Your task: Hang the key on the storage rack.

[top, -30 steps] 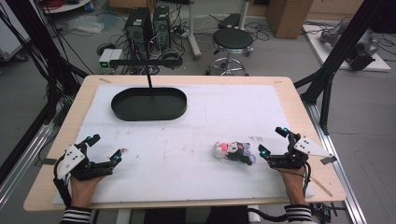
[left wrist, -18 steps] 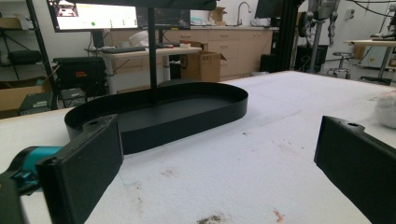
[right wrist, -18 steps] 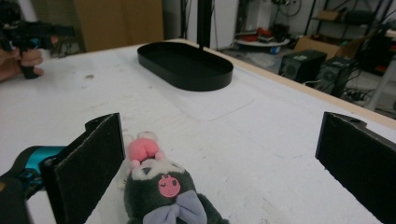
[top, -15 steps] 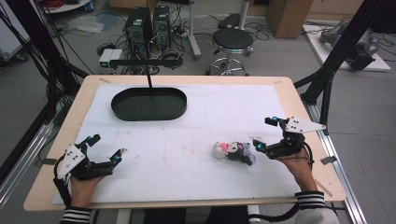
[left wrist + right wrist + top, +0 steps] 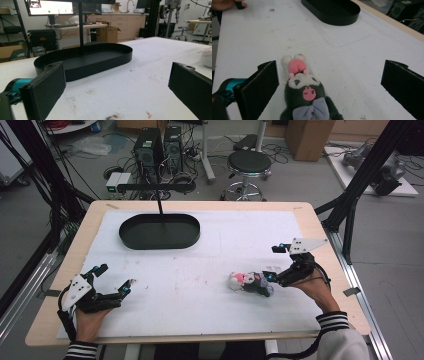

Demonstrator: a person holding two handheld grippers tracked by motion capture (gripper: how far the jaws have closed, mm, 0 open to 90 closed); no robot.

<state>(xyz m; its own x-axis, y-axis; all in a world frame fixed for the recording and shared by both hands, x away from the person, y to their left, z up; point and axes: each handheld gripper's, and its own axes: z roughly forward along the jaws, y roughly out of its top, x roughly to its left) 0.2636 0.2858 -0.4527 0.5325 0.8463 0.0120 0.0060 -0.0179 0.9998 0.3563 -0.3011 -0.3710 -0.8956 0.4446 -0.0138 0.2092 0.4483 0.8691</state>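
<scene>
Room: I see a black stool (image 5: 249,162) and computer towers (image 5: 159,144) on grey floor beyond my tabletop (image 5: 320,227).
Surface: white stained sheet (image 5: 240,235), wooden border.
Right claw (image 5: 273,262): spread wide, plush toy (image 5: 250,282) lying between its jaws.
Left claw (image 5: 114,279): wide, black oval tray (image 5: 159,231) well ahead of it.

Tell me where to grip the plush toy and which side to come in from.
Grip the plush toy across its dark body, just below the head. It lies flat on the white mat, lengthwise along the right gripper, whose open jaws already flank it. Come in from the bow end, as the right gripper does; the soft body should squeeze well.
</scene>
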